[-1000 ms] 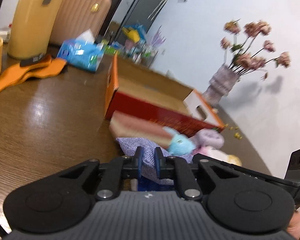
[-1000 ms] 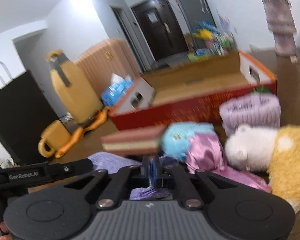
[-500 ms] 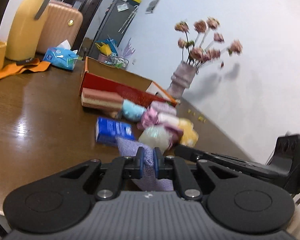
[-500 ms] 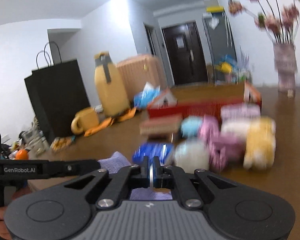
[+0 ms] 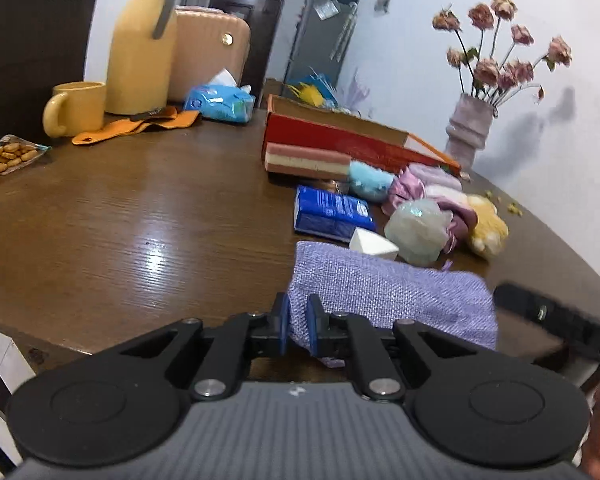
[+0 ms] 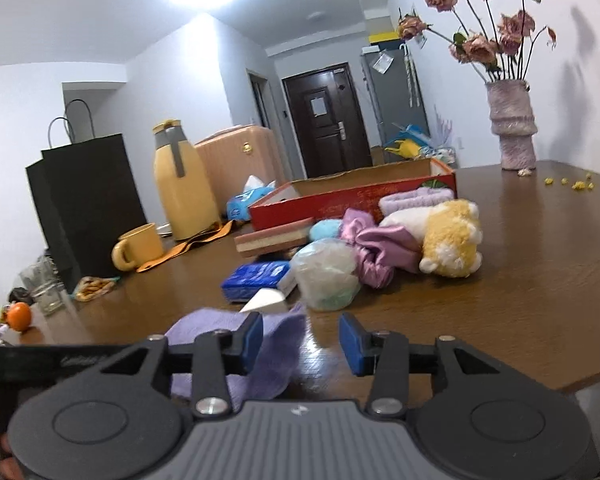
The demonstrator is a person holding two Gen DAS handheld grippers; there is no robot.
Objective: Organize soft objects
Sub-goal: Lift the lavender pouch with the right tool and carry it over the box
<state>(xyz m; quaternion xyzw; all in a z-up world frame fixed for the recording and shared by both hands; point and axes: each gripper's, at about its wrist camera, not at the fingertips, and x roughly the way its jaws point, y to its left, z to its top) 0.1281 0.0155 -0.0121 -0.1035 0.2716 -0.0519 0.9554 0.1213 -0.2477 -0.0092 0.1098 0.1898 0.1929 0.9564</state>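
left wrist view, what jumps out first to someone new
A lilac woven pouch fills the near foreground on the brown table, one edge pinched in the left gripper. Behind it a heap of soft toys and scrunchies lies before a long red box.

Lilac woven pouch [image 5: 388, 296] up front; at one o'clock, a navy tissue pack [image 5: 332, 214], red box [image 5: 340, 140], yellow-white plush [image 6: 452, 238].

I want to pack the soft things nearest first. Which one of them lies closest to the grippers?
The purple woven pouch; the left gripper pinches its corner, while the other soft items lie farther back by the red box.
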